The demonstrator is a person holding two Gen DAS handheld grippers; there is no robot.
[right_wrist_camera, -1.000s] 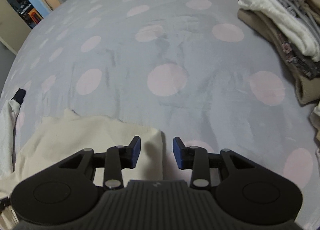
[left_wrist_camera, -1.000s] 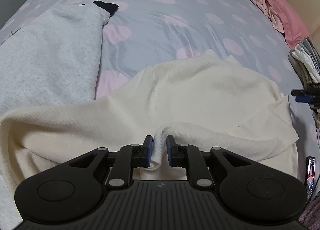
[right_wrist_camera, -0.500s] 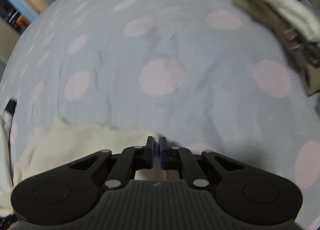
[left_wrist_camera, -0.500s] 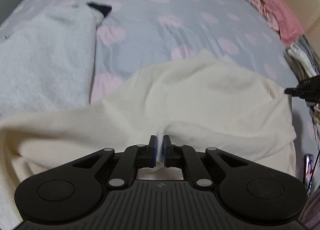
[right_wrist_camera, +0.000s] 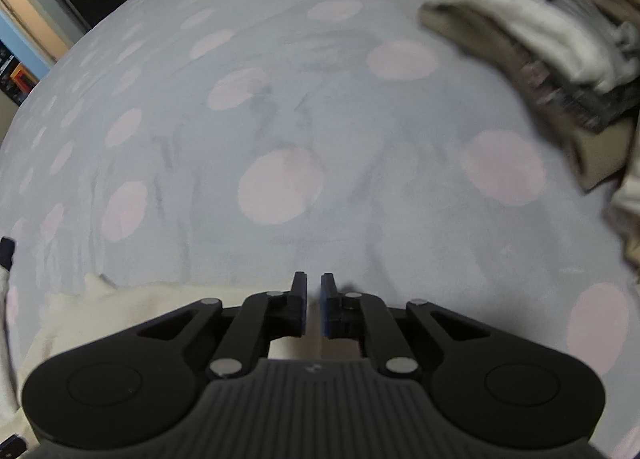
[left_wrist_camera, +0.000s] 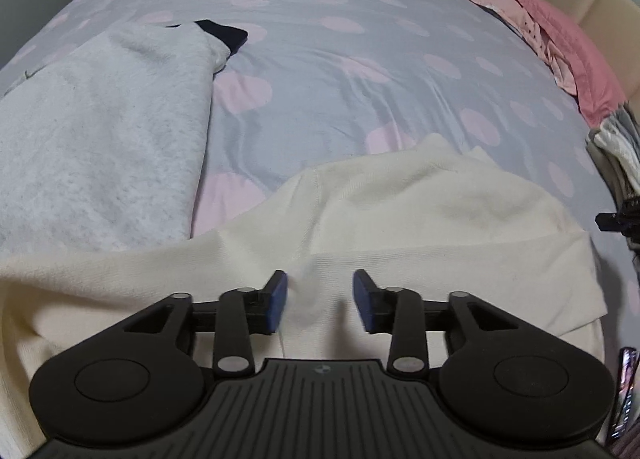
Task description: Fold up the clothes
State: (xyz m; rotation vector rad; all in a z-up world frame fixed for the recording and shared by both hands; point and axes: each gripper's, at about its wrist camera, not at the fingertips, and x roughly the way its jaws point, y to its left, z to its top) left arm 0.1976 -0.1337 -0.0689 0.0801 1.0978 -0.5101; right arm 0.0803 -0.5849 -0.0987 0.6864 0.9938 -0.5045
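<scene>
The cream top (left_wrist_camera: 400,219) spreads across the lower frame, directly under the open left gripper (left_wrist_camera: 320,301); the right gripper (right_wrist_camera: 314,305), nearly closed, grips nothing visible.

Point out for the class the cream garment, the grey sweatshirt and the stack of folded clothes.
cream garment (left_wrist_camera: 420,215): left wrist view, on its broad upper panel.
grey sweatshirt (left_wrist_camera: 100,139): left wrist view, on its body.
stack of folded clothes (right_wrist_camera: 520,19): right wrist view, on the white layer.
</scene>
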